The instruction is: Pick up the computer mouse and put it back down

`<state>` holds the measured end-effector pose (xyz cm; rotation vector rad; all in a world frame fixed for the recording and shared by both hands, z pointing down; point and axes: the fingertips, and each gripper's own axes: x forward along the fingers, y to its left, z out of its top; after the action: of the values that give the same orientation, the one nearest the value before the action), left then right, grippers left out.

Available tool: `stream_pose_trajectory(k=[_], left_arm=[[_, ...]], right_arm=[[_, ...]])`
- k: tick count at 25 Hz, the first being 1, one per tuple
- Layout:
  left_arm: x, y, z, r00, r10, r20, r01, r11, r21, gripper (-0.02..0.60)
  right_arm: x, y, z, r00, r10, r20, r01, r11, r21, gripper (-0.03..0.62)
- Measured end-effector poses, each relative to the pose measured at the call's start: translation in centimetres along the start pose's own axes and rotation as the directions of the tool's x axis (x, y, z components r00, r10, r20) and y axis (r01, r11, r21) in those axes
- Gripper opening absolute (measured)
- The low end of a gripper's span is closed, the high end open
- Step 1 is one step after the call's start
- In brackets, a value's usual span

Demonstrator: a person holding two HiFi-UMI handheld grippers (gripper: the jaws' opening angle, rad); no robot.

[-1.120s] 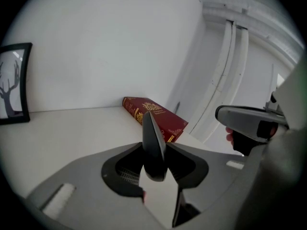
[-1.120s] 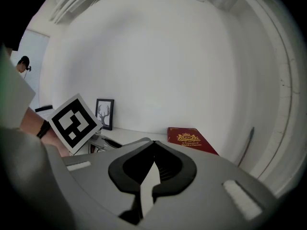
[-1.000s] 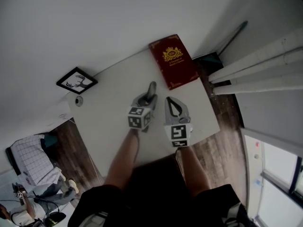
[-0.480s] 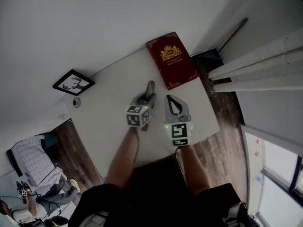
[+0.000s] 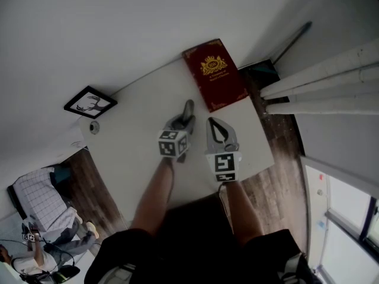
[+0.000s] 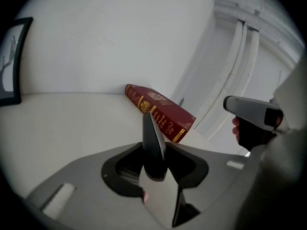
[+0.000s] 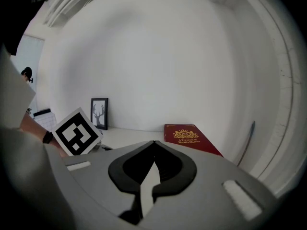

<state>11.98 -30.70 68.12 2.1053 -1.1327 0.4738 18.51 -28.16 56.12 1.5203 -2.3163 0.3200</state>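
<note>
**Mouse clamped in your left gripper, right gripper idle**

The computer mouse (image 6: 154, 147) stands between the jaws of your left gripper (image 5: 179, 125). It is turned on its edge, so the left gripper view sees only a thin dark blade. The jaws stand roughly half apart because the mouse's body fills the gap, with a pad pressed to each side. Its nose pokes out ahead of the jaws toward the red book (image 5: 216, 76), over the white table (image 5: 130, 152).

You hold that gripper slanted down at the tabletop, which I judge suits setting the mouse back down. Your right gripper (image 5: 218, 132) has its jaws closed together on nothing. It waits just beside the left one, probably parked there to keep out of the way.

No view shows the mouse's underside, so you cannot tell whether it touches the table or hangs just clear. Its buttons and any cable are hidden too (the edge-on angle gives nothing away). The small round thing (image 5: 94, 126) near the picture frame (image 5: 90, 102) is too small to name.
</note>
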Motion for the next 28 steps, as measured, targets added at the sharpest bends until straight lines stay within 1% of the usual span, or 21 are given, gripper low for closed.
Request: stream_pose_trajectory(k=[6, 13, 16, 17, 18, 25, 28], left_arm=[[0.1, 0.3, -0.5, 1.0, 0.018, -0.025, -0.017, 1.0, 0.019, 0.141], [0.2, 1.0, -0.7, 0.993, 0.108, -0.048, -0.104, 0.991, 0.083, 0.146], [0.1, 1.1, -0.3, 0.99, 0.131, -0.042, -0.126, 0.985, 0.114, 0.15], [-0.1, 1.1, -0.1, 0.99, 0.137, -0.036, -0.132, 0.984, 0.121, 0.161], [-0.2, 1.2, 0.0, 0.99, 0.141, -0.03, -0.136, 0.983, 0.123, 0.177], [-0.9, 2.2, 0.6, 0.985, 0.171, -0.012, -0.168, 0.977, 0.129, 0.191], [-1.1, 2.3, 0.7, 0.983, 0.186, -0.011, -0.181, 0.968, 0.172, 0.2]], right_arm=[[0.3, -0.1, 0.3, 1.0, 0.0, 0.009, 0.0, 1.0, 0.009, 0.014], [0.6, -0.5, 0.2, 1.0, -0.005, 0.013, 0.005, 1.0, 0.017, 0.014], [0.5, -0.6, 0.2, 1.0, -0.008, 0.012, 0.008, 1.0, 0.019, 0.014], [0.4, -0.6, 0.2, 1.0, -0.009, 0.012, 0.009, 1.0, 0.019, 0.014], [0.4, -0.6, 0.2, 1.0, -0.011, 0.012, 0.01, 1.0, 0.018, 0.014], [0.4, -0.1, 0.3, 1.0, -0.002, 0.014, 0.002, 1.0, 0.015, 0.014], [0.5, 0.2, 0.4, 1.0, 0.003, 0.018, -0.003, 1.0, 0.013, 0.014]])
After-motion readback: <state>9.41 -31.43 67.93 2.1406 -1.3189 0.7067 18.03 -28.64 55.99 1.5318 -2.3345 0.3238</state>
